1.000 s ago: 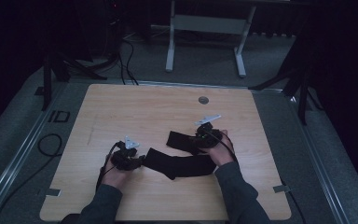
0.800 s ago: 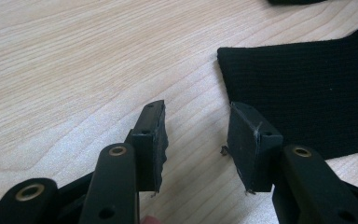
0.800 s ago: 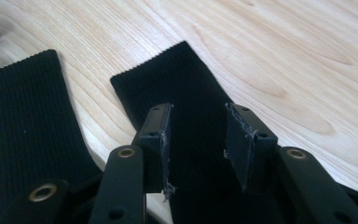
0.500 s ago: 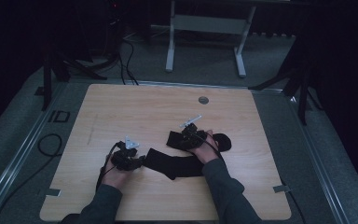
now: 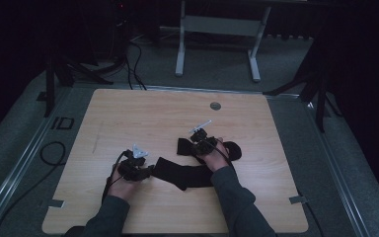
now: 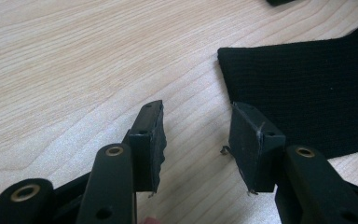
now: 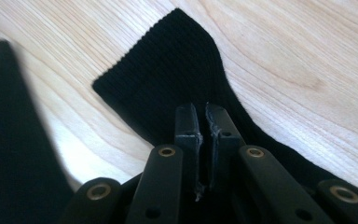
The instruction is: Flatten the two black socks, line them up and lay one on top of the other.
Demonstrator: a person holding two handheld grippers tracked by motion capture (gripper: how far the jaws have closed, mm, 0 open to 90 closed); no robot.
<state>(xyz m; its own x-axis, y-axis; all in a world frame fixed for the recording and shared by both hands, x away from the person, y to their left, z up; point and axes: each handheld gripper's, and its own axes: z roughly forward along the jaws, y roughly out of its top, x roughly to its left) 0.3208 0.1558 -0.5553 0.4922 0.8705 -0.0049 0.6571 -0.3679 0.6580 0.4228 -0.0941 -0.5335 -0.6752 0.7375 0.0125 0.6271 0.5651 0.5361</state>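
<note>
high view: your right gripper (image 5: 201, 144) has slid left w/ a black sock (image 5: 187, 146) pinched; left gripper (image 5: 145, 170) gapes beside the other sock (image 5: 180, 174), so pairing's underway.

overhead forward-down, dim, gripper views close, table (image 5: 128, 113) shared

Dark lab, wooden table (image 5: 143, 113), floor cables (image 5: 133, 59)

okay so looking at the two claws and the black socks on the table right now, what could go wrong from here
1. The right claw is shut over the black sock, but any pinched fabric is hidden; a thin pinch could slip if lifted.
2. The left claw is open at the cuff of the other sock, one pad partly over its corner and nothing between the jaws. Closing here might catch only the corner or miss.
3. The socks seem to overlap, so pulling one may drag the other.
</note>
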